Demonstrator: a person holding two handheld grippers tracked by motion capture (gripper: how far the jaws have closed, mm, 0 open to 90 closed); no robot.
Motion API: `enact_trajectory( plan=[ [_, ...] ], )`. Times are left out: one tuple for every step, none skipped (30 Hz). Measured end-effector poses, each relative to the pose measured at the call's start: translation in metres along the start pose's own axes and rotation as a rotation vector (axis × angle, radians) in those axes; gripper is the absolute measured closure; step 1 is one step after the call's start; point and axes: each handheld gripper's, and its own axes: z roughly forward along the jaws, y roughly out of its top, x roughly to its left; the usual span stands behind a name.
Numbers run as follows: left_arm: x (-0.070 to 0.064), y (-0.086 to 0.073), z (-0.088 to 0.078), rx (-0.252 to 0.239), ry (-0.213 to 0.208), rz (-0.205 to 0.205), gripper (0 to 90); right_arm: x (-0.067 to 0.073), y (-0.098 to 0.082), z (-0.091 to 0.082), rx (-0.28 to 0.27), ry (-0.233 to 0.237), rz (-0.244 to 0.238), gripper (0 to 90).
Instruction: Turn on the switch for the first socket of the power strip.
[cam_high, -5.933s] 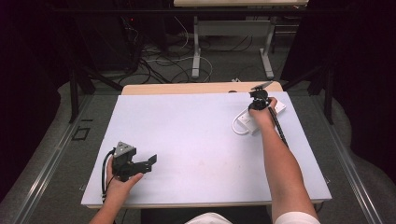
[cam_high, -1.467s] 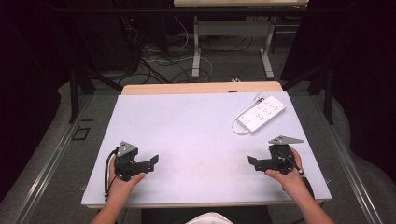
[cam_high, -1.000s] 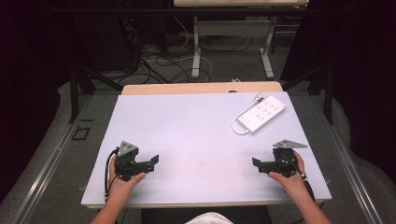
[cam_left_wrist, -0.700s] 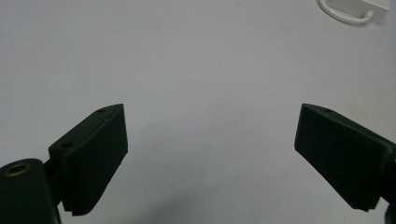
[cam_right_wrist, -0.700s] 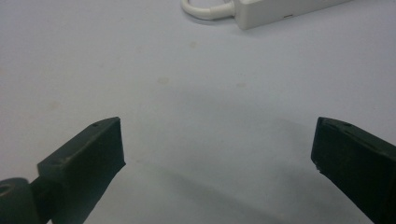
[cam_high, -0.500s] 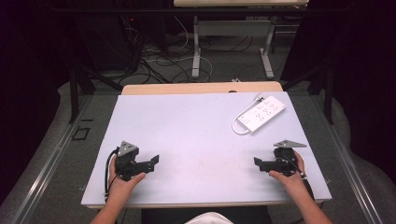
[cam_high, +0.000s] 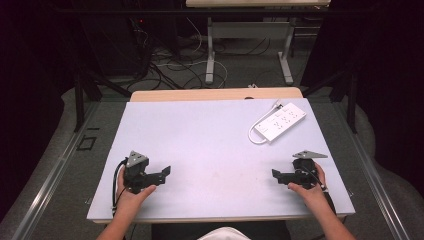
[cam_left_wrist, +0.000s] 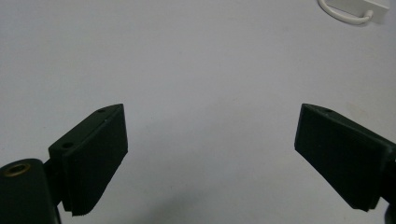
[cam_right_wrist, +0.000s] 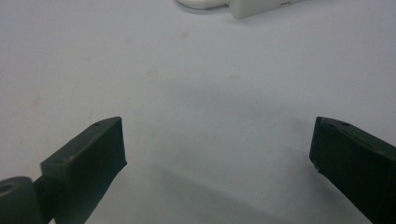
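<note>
We see a white power strip (cam_high: 280, 121) with a looped white cord, upper right of the pale table (cam_high: 210, 145); no label readable. Left gripper (cam_high: 162, 172) and right gripper (cam_high: 276, 175) rest low, jaws spread, empty.

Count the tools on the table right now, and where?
2. The left tool sits at the near left of the table, jaws wide open and empty. The right tool sits at the near right, also open and empty, with the white power strip beyond it.
</note>
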Motion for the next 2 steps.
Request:
enact_trajectory(
  plan=[
    [-0.0002, -0.0002, 0.0006, -0.007, 0.003, -0.001, 9.4, 0.0002, 0.0002, 0.0001, -0.001, 0.003, 0.001, 2.7],
    [0.0001, -0.0001, 0.0006, -0.006, 0.003, 0.001, 9.4, -0.0002, 0.0003, 0.0, -0.002, 0.002, -0.001, 2.7]
  ],
)
